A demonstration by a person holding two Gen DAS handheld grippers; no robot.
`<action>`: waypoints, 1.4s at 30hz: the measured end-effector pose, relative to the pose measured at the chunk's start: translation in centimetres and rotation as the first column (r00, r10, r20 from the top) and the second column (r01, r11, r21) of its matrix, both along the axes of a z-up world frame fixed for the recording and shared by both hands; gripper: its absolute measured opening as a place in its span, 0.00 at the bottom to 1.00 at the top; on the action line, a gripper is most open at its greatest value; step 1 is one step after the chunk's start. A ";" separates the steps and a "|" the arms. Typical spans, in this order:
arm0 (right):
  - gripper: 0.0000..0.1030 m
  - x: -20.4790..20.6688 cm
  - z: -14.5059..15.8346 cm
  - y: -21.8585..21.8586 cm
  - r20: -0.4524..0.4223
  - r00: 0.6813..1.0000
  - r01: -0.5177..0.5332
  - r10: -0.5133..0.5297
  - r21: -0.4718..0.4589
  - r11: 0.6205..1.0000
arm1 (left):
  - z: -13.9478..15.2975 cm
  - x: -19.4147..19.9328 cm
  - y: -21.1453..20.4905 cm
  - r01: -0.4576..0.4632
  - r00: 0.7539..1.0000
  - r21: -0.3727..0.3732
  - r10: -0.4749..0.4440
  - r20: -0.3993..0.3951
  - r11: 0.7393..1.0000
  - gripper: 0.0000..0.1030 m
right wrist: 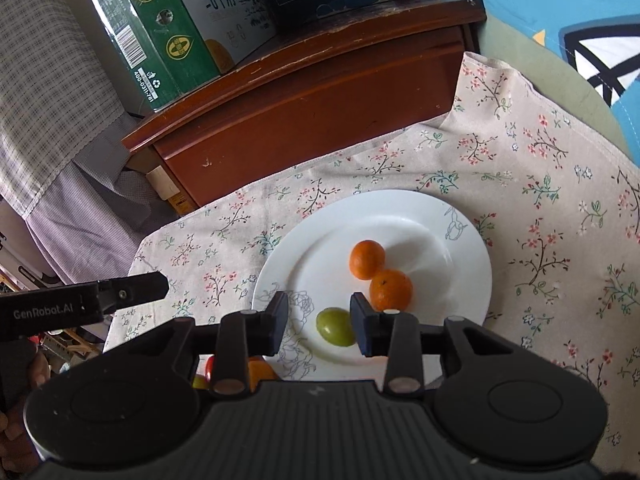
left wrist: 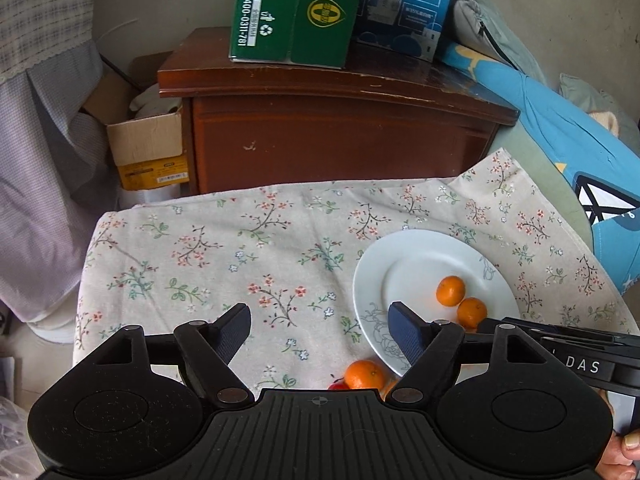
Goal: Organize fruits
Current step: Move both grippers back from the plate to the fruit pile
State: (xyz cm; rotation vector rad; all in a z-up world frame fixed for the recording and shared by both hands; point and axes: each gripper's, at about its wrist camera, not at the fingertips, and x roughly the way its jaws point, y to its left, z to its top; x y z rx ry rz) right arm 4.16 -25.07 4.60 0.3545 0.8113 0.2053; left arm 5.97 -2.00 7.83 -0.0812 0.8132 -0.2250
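Note:
A white plate (right wrist: 440, 216) lies on the floral tablecloth and holds two oranges (right wrist: 367, 259) (right wrist: 391, 289) and a green fruit (right wrist: 336, 326). My right gripper (right wrist: 319, 324) is open just above the plate, its fingers on either side of the green fruit and not touching it. My left gripper (left wrist: 319, 330) is open and empty over the cloth, left of the plate (left wrist: 404, 256). In the left wrist view the two oranges (left wrist: 450, 290) (left wrist: 472, 312) show on the plate, and another orange (left wrist: 365, 374) and a red fruit (left wrist: 338, 385) lie on the cloth below it.
A brown wooden cabinet (left wrist: 336, 136) stands behind the table with a green carton (left wrist: 296, 12) and a blue box (left wrist: 408, 4) on top. A cardboard box (left wrist: 148, 148) sits at its left. Blue bedding (left wrist: 560, 136) lies at the right. More fruit (right wrist: 262, 372) lies under my right gripper.

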 end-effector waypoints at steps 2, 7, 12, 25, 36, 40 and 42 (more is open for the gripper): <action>0.35 -0.5 -0.1 0.3 -0.005 1.000 -0.005 0.005 -0.005 1.000 | -0.1 -0.5 0.8 -0.020 1.000 0.001 0.020 -0.007 1.000 0.74; 0.35 -2.1 -0.5 0.6 -0.025 1.000 -0.009 0.009 0.008 1.000 | -0.9 -1.4 2.4 -0.068 0.997 -0.017 0.067 -0.045 0.998 0.75; 0.35 -3.8 -1.2 0.9 -0.055 0.998 -0.003 0.004 0.030 1.000 | -2.1 -2.6 3.0 -0.087 0.993 -0.014 0.086 -0.081 0.996 0.75; 0.35 -4.5 -2.9 2.6 -0.084 0.996 -0.034 0.036 0.028 0.999 | -5.1 -4.1 3.7 -0.103 0.981 -0.005 0.100 -0.163 0.995 0.75; 0.35 -3.8 -4.3 3.1 -0.105 0.994 -0.026 0.027 0.014 1.000 | -7.0 -3.8 3.7 -0.097 0.975 -0.010 0.093 -0.203 0.995 0.75; 0.34 -3.7 -4.6 3.2 -0.101 0.995 -0.019 0.020 0.008 1.000 | -7.4 -3.8 3.2 -0.084 0.977 0.020 0.086 -0.194 0.996 0.75; 0.34 -3.5 -4.7 3.2 -0.098 0.995 -0.020 0.020 0.006 1.000 | -7.4 -3.8 3.0 -0.076 0.980 0.031 0.080 -0.183 0.997 0.74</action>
